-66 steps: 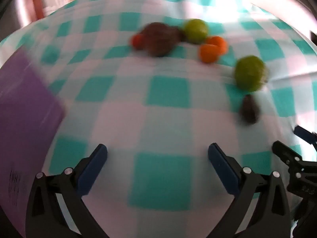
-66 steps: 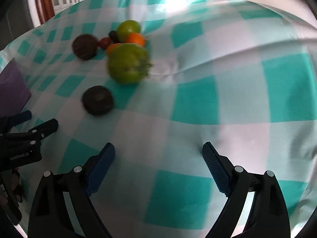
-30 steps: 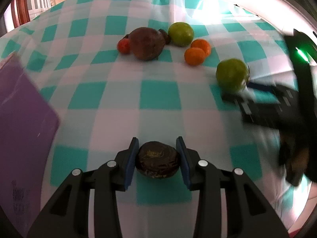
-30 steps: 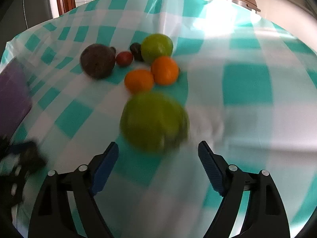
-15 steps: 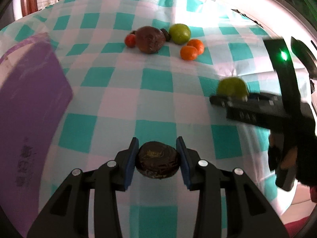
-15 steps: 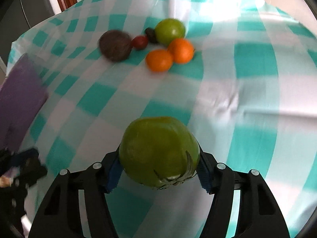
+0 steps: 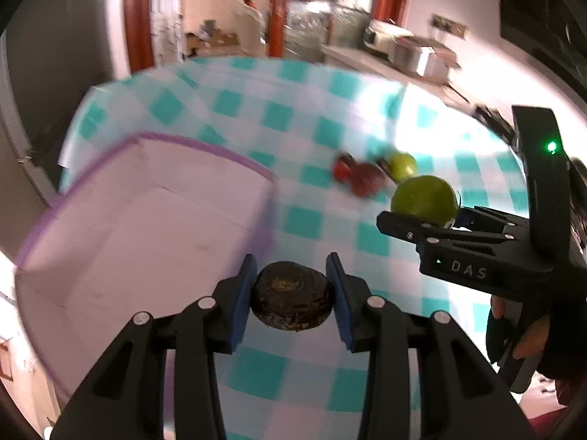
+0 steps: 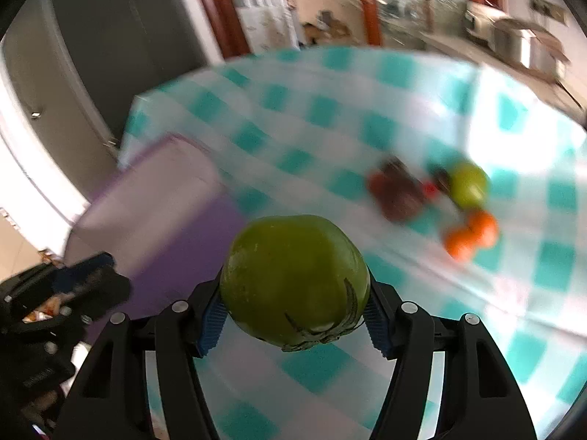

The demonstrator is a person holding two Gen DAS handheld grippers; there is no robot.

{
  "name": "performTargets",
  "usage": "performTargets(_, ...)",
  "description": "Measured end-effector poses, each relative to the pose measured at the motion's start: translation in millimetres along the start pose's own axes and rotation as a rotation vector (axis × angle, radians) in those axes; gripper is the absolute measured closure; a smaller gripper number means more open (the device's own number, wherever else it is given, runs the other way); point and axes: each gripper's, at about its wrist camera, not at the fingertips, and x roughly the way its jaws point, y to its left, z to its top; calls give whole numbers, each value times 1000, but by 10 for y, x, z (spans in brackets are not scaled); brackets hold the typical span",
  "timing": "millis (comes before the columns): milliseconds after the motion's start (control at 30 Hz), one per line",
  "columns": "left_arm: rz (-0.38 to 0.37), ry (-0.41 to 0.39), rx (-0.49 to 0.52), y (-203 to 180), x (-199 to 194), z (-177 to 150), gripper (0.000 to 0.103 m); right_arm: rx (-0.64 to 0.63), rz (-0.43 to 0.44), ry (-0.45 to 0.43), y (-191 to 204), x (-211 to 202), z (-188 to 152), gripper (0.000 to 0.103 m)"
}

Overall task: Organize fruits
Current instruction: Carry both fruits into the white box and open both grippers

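Note:
My left gripper [image 7: 291, 299] is shut on a dark brown fruit [image 7: 291, 300] and holds it above the table, just right of the purple box [image 7: 146, 227]. My right gripper [image 8: 293, 315] is shut on a large green fruit [image 8: 295, 280], lifted above the cloth; it also shows in the left wrist view [image 7: 423, 198]. The purple box [image 8: 161, 220] lies to its left. Several fruits stay on the checked cloth: a dark red one [image 8: 398, 194], a green one [image 8: 469, 185] and two oranges [image 8: 471, 234].
The table [image 7: 312, 220] wears a teal and white checked cloth. The box is open with a pale inside and sits near the table's left edge. The left gripper's body [image 8: 55, 300] shows low left in the right wrist view. Kitchen counters stand behind.
Both grippers have lifted with their fruits and swung left toward the purple box. The box's open inside has come into the left wrist view.

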Motion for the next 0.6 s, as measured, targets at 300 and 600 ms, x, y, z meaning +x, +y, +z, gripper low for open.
performTargets(300,188,182,-241,1478,250,315,64,-84,50,171,1341,711,856,41)
performTargets(600,312,345,-345,2349,947,410,63,-6,-101,445,1806,2101,806,41)
